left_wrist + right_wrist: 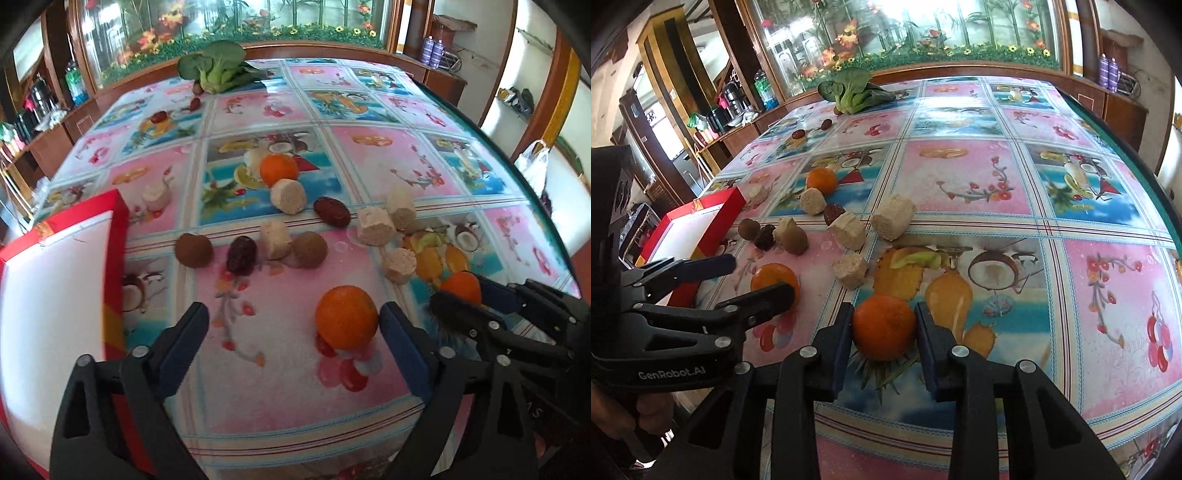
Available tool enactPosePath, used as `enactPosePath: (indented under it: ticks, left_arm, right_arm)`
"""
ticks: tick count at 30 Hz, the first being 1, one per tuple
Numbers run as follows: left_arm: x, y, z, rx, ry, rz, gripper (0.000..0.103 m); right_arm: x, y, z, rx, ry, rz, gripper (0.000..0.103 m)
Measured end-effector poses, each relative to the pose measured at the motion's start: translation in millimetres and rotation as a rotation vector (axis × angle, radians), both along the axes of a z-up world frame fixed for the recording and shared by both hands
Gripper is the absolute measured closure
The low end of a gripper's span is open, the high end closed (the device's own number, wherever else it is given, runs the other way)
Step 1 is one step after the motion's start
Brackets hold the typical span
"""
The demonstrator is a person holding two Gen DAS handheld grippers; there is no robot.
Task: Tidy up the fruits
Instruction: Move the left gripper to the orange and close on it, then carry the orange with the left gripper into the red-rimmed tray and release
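In the left wrist view my left gripper [293, 321] is open, with an orange [346, 316] on the table beside its right finger. In the right wrist view my right gripper [884, 321] is shut on a second orange [884, 326], which rests on the table. That gripper and orange [461, 288] also show at the right of the left wrist view. A third orange [279, 169] lies farther back. A red box with a white inside [59, 280] stands at the left. Brown kiwis [194, 250], dark dates [242, 254] and pale cut cylinders [289, 195] lie scattered between.
The table carries a glossy fruit-print cloth [997, 177]. A bok choy [218, 70] lies at the far edge with small dates near it. A glass cabinet with flowers [923, 33] stands behind. The table's right edge [1145, 162] curves away.
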State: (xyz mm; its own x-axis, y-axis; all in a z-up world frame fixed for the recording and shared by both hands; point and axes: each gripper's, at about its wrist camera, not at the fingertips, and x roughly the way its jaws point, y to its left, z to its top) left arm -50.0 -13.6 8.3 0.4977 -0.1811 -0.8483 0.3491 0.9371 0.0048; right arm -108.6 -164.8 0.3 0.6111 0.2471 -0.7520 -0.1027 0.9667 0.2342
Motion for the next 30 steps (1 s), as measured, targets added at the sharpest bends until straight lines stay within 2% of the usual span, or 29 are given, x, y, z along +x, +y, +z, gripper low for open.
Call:
enactPosePath:
  ticks: [10,17,20,22,24,30]
  left_arm:
    - [-0.8,-15.0,-8.8,-0.027,0.031,-0.074,0.033]
    - [2.6,-20.6,-11.3,-0.041,0.004,-0.091,0.037]
    - [1.7,-20.9,-9.1,-0.073,0.009,-0.107,0.051]
    - [-0.6,-20.5,-6.9,-0.105,0.022,-0.127,0.064]
    - [-3.9,-19.9,-5.1,-0.107,0.011,-0.135,0.067]
    - [-9.5,-4.2,-1.4,-0.137,0.003,-0.111,0.067]
  right_arm:
    - [-5.9,-12.0,3.6,-0.051,-0.010,-0.032,0.071]
    - [-7.8,-16.1,5.4,-0.044,0.000,-0.058,0.071]
    - [-9.9,-13.2,9.2,-0.047,-0.009,-0.059,0.071]
    - [-11.0,-10.4,12.8,-0.052,-0.017,-0.059,0.071]
    - [-12.0,-7.4,15.1,-0.057,-0.022,-0.058,0.071]
    - [-12.9,7.3,20.6,-0.070,-0.025,-0.056,0.071]
